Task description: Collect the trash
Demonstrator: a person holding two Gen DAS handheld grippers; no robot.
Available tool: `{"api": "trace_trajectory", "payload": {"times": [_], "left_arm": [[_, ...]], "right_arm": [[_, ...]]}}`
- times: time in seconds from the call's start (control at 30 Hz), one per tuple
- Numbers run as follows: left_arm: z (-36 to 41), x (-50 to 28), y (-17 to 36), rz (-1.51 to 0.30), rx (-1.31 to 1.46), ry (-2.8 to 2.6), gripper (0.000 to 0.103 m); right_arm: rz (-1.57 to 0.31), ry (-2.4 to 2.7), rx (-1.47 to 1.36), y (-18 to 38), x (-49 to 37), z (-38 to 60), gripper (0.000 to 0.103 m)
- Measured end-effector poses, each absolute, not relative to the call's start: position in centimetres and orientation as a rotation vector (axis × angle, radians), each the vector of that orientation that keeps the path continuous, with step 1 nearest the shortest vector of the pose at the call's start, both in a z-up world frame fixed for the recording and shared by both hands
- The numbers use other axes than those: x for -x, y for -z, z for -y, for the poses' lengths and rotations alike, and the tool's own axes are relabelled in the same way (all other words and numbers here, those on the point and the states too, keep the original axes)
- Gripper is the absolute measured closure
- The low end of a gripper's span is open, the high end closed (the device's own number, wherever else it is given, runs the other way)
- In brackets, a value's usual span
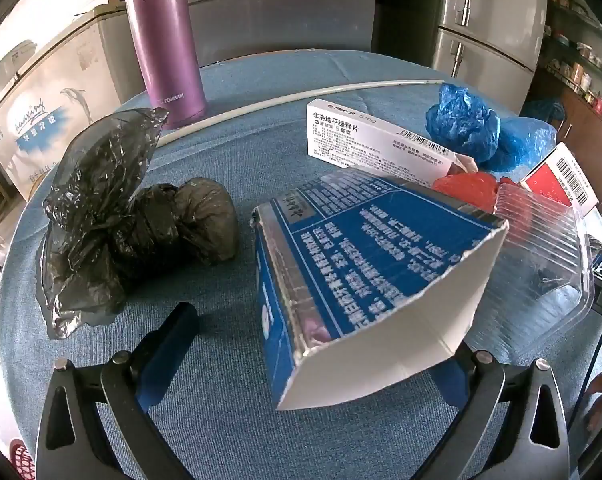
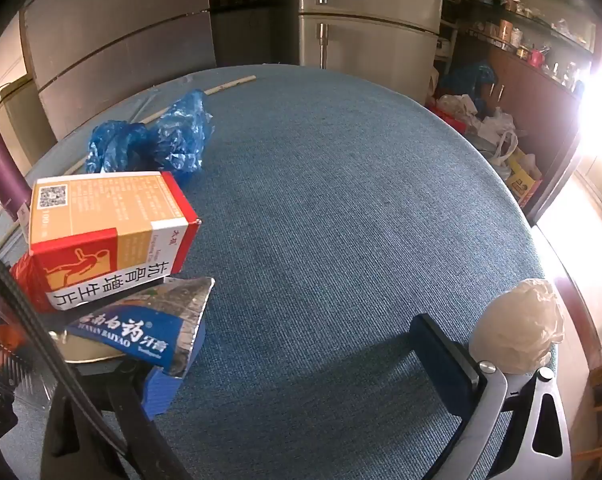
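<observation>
Between L gripper (image 1: 309,336) fingers, blue toothpaste box (image 1: 365,264), long axis pointing away.

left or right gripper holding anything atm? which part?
Neither, as far as shows. Left gripper is open around the torn blue toothpaste box, its left finger clear of the box. Right gripper is open over bare tablecloth.

The blue toothpaste box (image 1: 365,276) hides the left gripper's (image 1: 321,344) right finger. The purple flask's (image 1: 163,40) top is cut off by the picture's edge. In the right wrist view, that box (image 2: 141,336) covers the right gripper's (image 2: 293,360) left finger.
</observation>
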State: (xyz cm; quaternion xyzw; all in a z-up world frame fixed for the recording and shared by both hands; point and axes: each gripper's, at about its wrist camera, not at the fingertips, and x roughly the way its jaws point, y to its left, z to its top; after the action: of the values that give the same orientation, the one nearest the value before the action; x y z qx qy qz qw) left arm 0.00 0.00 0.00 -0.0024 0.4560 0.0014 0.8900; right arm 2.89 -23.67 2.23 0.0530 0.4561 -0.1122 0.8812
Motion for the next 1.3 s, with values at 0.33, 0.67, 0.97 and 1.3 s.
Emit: {"api": "trace_trajectory", "payload": {"times": [0.33, 0.67, 0.97, 1.3], "left_arm": [[0.0, 0.0, 0.0, -0.947, 0.011, -0.009, 0.0], [1.3, 7.7, -4.1, -0.906, -0.103, -0.104, 0.0], [2.4, 17.8, -16.4, -0.579, -0.161, -0.156, 0.0], [3.8, 23.7, -21.3, -0.49, -0.138, -0.181, 0.0]], "right_arm": [[-0.994, 0.12, -0.058, -2.6, -1.6, 23.5, 0.0], [-0.875, -0.056, -0.097, -6.6, 5.9, 23.9, 0.0], [-0.669, -0.151, -0.094, -14.8, 13.7, 22.8, 0.0], [-0.562, -0.178, -0.077, -20.1, 20.2, 21.8, 0.0]]}}
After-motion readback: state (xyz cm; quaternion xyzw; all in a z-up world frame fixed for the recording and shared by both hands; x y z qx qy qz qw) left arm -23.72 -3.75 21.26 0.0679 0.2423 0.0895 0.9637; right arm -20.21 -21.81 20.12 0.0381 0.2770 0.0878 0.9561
